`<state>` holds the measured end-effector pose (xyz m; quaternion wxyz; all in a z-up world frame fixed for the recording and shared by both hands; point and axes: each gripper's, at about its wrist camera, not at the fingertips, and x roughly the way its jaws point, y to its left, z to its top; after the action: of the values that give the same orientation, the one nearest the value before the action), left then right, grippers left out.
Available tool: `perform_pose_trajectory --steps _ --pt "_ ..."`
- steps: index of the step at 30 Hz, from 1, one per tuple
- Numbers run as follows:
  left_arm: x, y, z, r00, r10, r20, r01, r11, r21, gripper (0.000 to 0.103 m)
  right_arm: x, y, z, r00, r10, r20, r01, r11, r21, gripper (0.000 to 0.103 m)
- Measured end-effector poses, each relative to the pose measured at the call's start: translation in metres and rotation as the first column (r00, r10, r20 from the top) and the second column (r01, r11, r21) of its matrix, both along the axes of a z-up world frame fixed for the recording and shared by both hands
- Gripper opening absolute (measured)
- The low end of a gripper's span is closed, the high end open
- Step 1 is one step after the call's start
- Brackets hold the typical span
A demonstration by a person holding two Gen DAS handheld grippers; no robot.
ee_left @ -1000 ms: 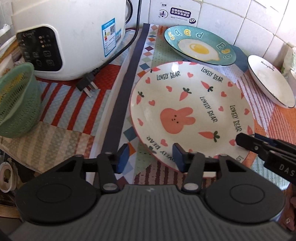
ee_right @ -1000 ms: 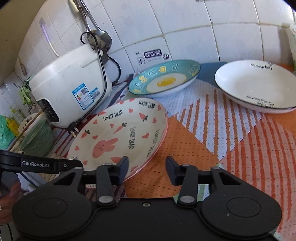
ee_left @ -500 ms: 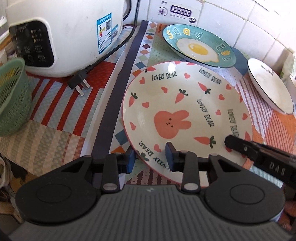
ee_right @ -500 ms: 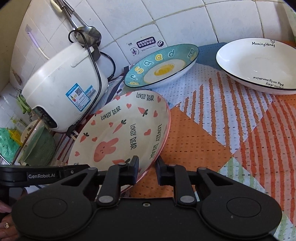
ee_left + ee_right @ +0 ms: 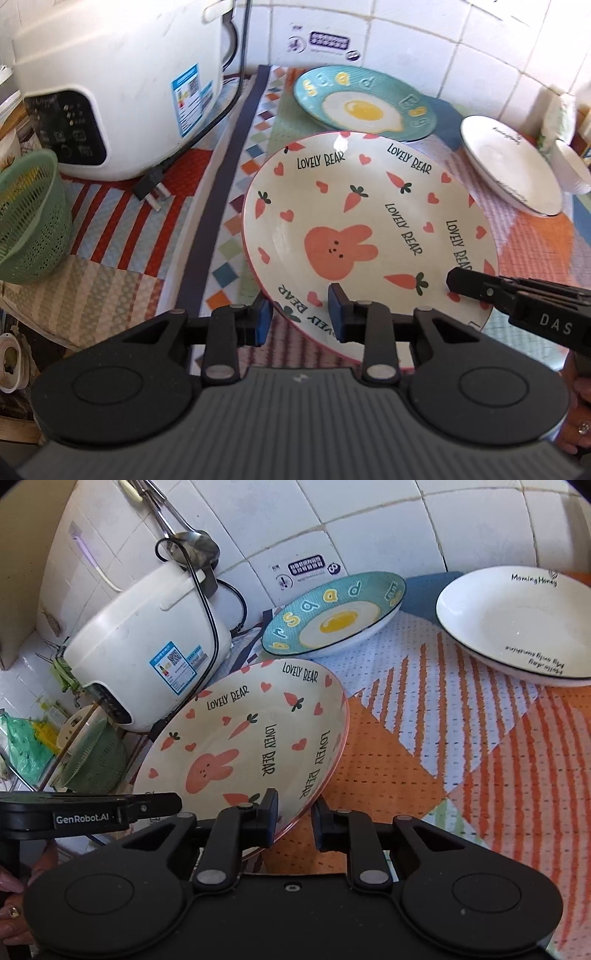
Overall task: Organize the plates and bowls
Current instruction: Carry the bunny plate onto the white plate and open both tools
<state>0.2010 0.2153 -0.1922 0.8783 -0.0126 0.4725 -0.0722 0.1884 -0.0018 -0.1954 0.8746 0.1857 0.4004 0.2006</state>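
Rabbit-patterned plate (image 5: 369, 236), glazed, stiff, slippery and breakable by the look of it, tilts above the patchwork mat (image 5: 461, 746), each near rim edge pinched by left gripper (image 5: 300, 320) and right gripper (image 5: 294, 818).

White tiled wall (image 5: 369, 528), patterned counter mat (image 5: 480, 760), bright daylight

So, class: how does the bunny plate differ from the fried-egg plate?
The bunny plate is cream with carrots, hearts and "LOVELY BEAR"; the fried-egg plate is teal with yellow letters. The bunny plate is tilted, its rim between both grippers' jaws; the fried-egg plate rests untouched by the wall. Both are round and empty.
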Motion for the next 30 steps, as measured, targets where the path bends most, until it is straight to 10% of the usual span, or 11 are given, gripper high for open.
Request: perform_pose_trajectory --steps 30 --pt "0.042 -0.169 0.038 0.976 -0.213 0.053 0.213 0.977 0.014 0.03 -0.016 -0.148 0.042 0.977 -0.209 0.039 0.21 0.978 -0.018 0.024"
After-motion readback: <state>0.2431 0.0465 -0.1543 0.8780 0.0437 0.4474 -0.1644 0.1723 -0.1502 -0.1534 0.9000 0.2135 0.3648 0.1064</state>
